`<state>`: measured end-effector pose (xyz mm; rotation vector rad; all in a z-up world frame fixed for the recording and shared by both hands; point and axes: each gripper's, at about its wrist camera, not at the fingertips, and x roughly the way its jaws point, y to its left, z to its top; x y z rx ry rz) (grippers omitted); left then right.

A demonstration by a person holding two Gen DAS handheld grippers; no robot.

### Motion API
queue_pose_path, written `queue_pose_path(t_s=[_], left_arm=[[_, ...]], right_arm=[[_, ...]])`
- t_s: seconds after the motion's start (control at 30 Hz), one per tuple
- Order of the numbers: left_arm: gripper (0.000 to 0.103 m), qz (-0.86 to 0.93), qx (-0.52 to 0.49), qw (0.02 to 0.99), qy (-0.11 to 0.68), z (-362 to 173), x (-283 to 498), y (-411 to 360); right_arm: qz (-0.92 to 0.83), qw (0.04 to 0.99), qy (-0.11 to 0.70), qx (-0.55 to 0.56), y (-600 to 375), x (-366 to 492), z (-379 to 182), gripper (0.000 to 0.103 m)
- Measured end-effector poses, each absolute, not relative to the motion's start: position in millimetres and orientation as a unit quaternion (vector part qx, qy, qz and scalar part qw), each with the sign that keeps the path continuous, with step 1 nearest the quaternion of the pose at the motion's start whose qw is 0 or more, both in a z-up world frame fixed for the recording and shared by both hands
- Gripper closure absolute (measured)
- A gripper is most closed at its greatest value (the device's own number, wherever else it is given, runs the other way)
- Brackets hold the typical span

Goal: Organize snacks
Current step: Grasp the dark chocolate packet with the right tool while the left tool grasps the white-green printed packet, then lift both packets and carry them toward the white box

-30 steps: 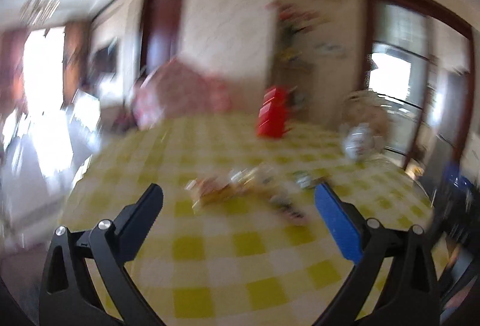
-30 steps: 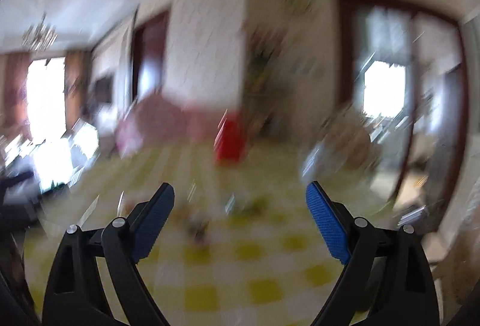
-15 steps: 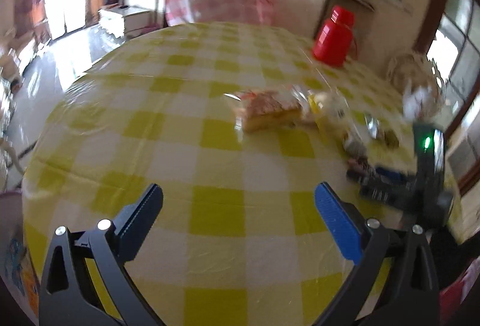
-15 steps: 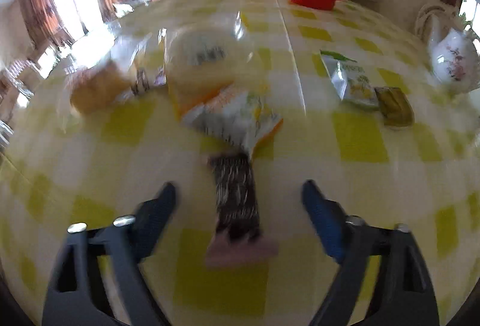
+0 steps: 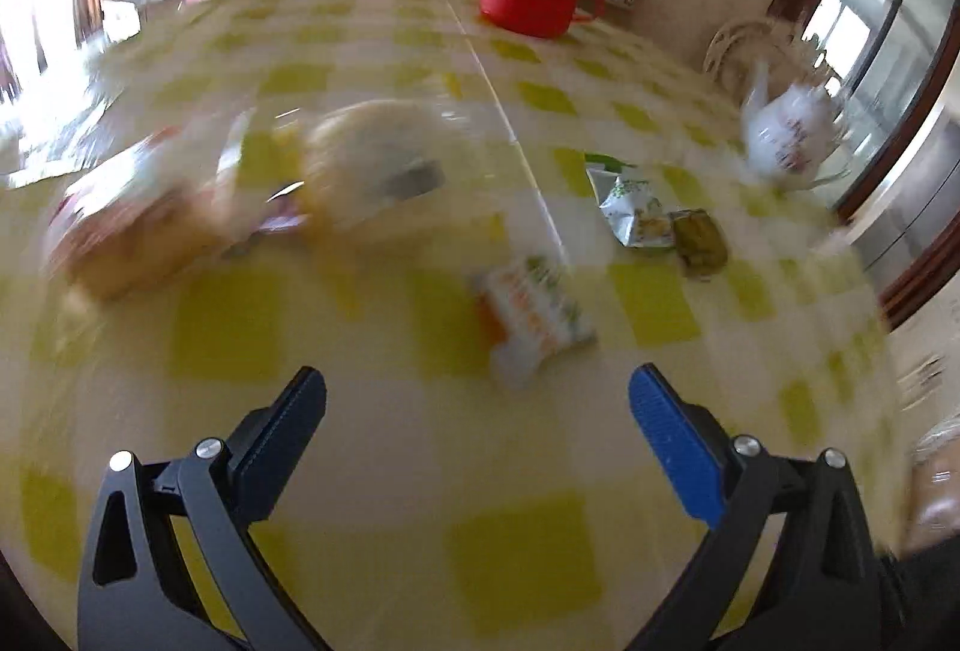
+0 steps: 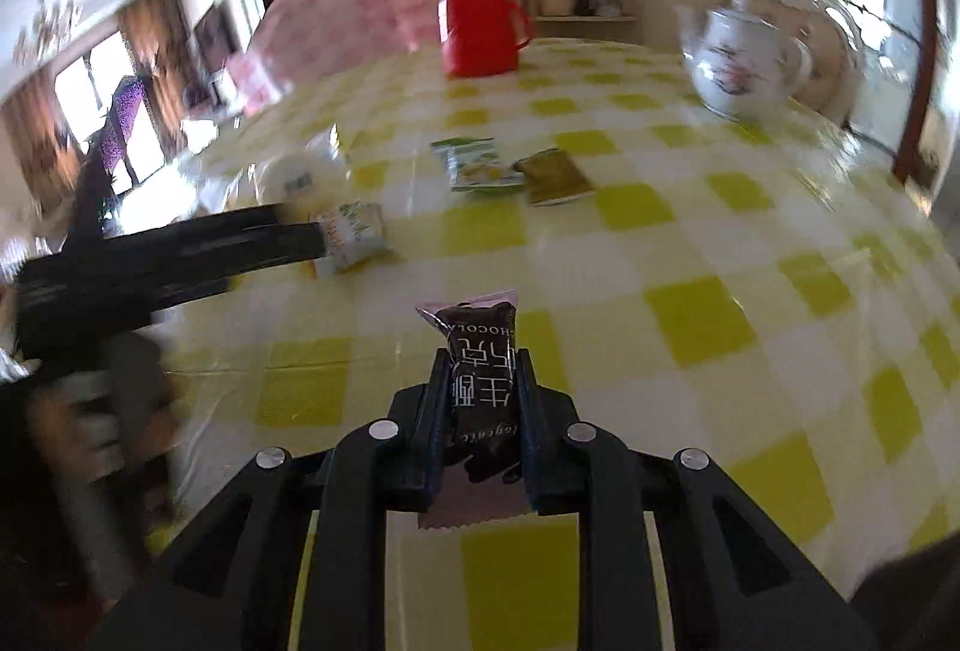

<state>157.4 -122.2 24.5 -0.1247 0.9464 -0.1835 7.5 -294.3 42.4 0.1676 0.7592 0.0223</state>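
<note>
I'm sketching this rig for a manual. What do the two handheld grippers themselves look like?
Both look alike. The left gripper has black angular linkage arms with triangular cut-outs, silver round pivot screws, and finger pads with a ribbed blue face. The right gripper shows the same black frame and silver screws, its pads looking dark navy. No cables, markings or sleeves are visible.

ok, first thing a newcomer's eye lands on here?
The dark chocolate bar clamped in the right gripper, front and centre above the yellow checked tablecloth. Next the red thermos at the far edge, then the left gripper open, near an orange-and-white snack packet.
</note>
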Motion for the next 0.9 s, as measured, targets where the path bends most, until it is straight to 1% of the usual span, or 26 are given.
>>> queue_pose_path(t_s=[0.13, 0.17, 0.2, 0.23, 0.3, 0.37, 0.6, 0.7, 0.9], left_arm=[[0.002, -0.030, -0.031, 0.887, 0.459, 4.6, 189.9, -150.9], [0.006, -0.025, -0.019, 0.891, 0.453, 3.5, 192.1, -156.0], [0.037, -0.025, -0.007, 0.891, 0.452, 3.2, 193.0, -159.7], [0.064, -0.044, -0.002, 0.899, 0.435, 7.4, 187.3, -160.7], [0.064, -0.067, 0.011, 0.898, 0.434, 9.2, 177.7, -160.5], [0.064, -0.070, 0.033, 0.908, 0.411, 13.7, 160.6, -158.8], [0.064, -0.060, 0.060, 0.949, 0.303, 65.8, 76.1, -136.6], [0.064, -0.046, 0.069, 0.961, 0.262, 88.2, 38.1, -124.2], [0.064, -0.038, 0.081, 0.971, 0.222, 110.2, -20.9, -108.2]], right_arm=[[0.018, 0.929, 0.360, 0.083, -293.3, 7.6, 46.3, 0.082], [0.021, 0.929, 0.360, 0.083, -293.8, 8.1, 46.5, 0.082], [0.022, 0.928, 0.361, 0.084, -294.9, 7.5, 45.9, 0.082], [0.022, 0.928, 0.362, 0.086, -295.8, 5.9, 45.8, 0.082], [0.022, 0.928, 0.361, 0.092, -298.0, 4.9, 46.5, 0.082], [0.019, 0.928, 0.359, 0.098, -300.5, 4.8, 46.4, 0.082], [0.001, 0.937, 0.334, 0.103, -303.8, -1.5, 53.6, 0.082], [-0.001, 0.945, 0.312, 0.102, -297.6, -11.6, 62.4, 0.082], [-0.018, 0.966, 0.240, 0.095, -265.9, -68.5, 93.0, 0.082]])
